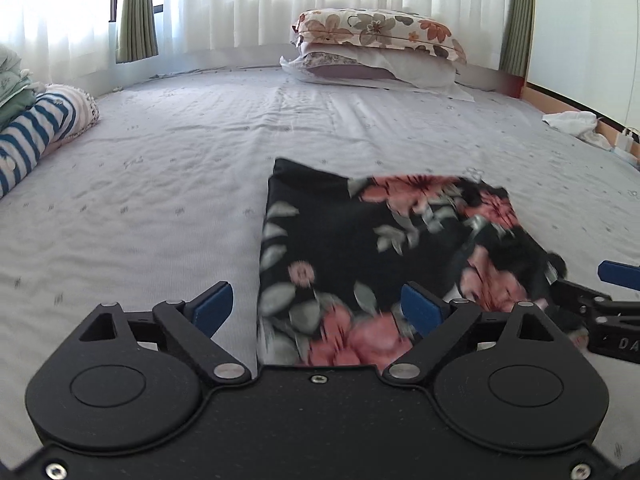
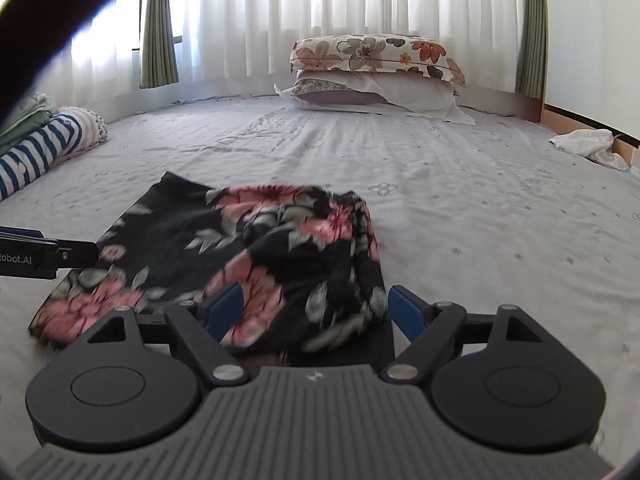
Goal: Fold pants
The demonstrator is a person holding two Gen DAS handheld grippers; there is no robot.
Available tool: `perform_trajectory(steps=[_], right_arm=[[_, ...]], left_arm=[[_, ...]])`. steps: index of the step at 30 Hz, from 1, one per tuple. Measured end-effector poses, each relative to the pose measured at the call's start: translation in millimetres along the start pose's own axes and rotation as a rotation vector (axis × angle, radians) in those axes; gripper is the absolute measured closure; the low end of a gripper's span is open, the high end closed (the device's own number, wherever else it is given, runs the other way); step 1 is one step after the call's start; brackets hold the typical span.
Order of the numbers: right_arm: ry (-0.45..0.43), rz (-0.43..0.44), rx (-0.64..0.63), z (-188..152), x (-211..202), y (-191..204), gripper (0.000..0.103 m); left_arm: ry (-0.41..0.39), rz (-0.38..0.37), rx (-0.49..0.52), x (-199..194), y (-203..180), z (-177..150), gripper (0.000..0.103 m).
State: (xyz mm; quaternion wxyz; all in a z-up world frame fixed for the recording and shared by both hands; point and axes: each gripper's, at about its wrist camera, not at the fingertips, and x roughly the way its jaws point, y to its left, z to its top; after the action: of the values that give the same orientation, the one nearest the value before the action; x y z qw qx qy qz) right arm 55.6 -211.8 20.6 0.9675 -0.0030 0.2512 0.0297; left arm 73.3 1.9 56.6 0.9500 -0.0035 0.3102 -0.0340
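On the pale bedsheet (image 1: 160,184), well short of the stacked pillows (image 1: 376,52), the floral pants (image 1: 360,248) lie folded but rumpled, and with my left gripper (image 1: 316,308) and right gripper (image 2: 316,308) both gaping and empty, I worry a careless pass could snag that loose edge and undo the fold.

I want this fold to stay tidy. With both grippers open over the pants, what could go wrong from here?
1. The pants look rumpled on their right side; pressing there may set creases.
2. The right gripper has cloth between its open pads and could snag it when pulled back.
3. The left gripper straddles the pants' left edge and could drag it.
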Motion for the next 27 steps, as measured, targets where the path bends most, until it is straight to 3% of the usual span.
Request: perform_trajectory(steps=[5,11,16,27], right_arm=[[0.036,-0.023,0.02,-35.8,-20.6,10.4,0.013],[0.081,-0.041,0.01,-64.0,-24.4,18.7,0.01],[0.081,-0.059,0.034,-69.1,-21.7,17.9,0.0],[0.09,-0.074,0.015,-71.1,-17.8,20.7,0.0]], left_arm=[[0.059,-0.035,-0.07,-19.9,-0.3,-36.3,0.007],[0.112,0.027,-0.044,-12.7,-2.0,-57.4,0.007],[0.111,0.048,-0.017,-7.1,-5.8,-61.8,0.003],[0.112,0.057,0.012,-0.7,-11.7,-64.9,0.0]])
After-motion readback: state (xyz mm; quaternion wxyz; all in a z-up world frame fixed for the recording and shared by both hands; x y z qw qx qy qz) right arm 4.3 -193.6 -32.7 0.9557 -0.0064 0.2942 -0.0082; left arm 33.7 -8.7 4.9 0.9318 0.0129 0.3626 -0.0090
